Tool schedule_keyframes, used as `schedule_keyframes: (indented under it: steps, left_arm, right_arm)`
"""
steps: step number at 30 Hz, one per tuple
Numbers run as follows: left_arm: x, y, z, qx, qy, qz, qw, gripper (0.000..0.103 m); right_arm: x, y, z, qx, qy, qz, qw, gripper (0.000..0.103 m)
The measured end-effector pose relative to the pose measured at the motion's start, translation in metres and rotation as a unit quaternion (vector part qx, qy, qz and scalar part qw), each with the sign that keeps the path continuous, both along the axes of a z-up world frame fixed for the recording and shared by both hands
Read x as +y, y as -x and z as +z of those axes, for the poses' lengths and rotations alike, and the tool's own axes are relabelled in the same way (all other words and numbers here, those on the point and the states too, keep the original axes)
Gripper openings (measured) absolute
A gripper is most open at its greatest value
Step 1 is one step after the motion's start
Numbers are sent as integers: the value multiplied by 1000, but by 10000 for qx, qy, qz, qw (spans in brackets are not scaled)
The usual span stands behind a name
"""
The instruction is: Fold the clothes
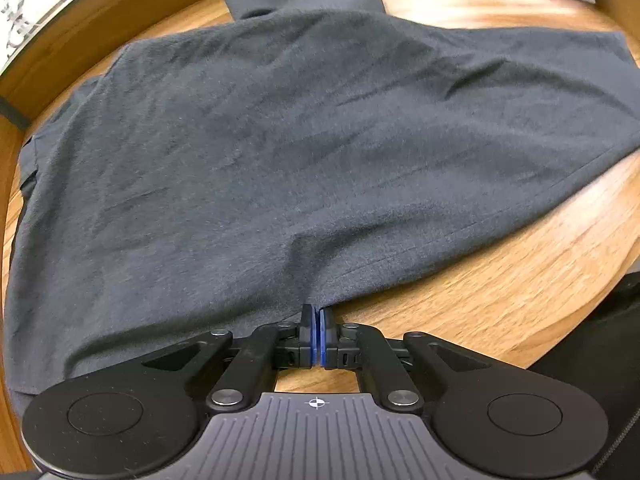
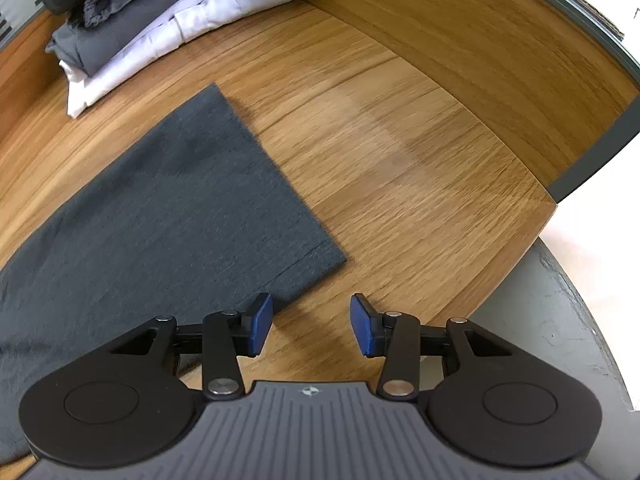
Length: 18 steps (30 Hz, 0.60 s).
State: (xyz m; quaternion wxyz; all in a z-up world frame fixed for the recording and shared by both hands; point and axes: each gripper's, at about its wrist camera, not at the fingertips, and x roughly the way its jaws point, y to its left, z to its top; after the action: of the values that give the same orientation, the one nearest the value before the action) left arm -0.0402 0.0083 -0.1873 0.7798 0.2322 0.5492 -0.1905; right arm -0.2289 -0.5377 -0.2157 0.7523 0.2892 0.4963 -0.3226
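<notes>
Pinching the dark grey cotton shirt's hem, the clenched left gripper risks skewing any fold while the right gripper gapes empty at lower centre.

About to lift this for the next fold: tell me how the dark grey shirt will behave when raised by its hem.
The dark grey shirt probably goes floppy: it already wrinkles and tents at the left gripper. Held at one point, it should sag and bunch. It looks thin and light, so it may drag across the wooden table.
</notes>
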Motion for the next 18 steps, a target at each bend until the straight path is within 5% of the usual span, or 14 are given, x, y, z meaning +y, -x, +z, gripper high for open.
schedule_keyframes:
  steps: [5,7,9,18]
  left_arm:
    - [-9,5,-1,12,-190,-196,9996,4]
    - [-11,8,1,91,-236,-229,9994,4]
    - [-12,7,4,189,-223,-220,9993,4]
    - [-36,22,9,869,220,-477,9948,3]
  right_arm:
    - [0,-9,-1,-176,144,32,9997,47]
    - [1,-14,-1,-193,267,81,9994,18]
    - [0,-16,4,-227,415,85,9988,3]
    - [-23,2,20,-169,929,21,9955,2]
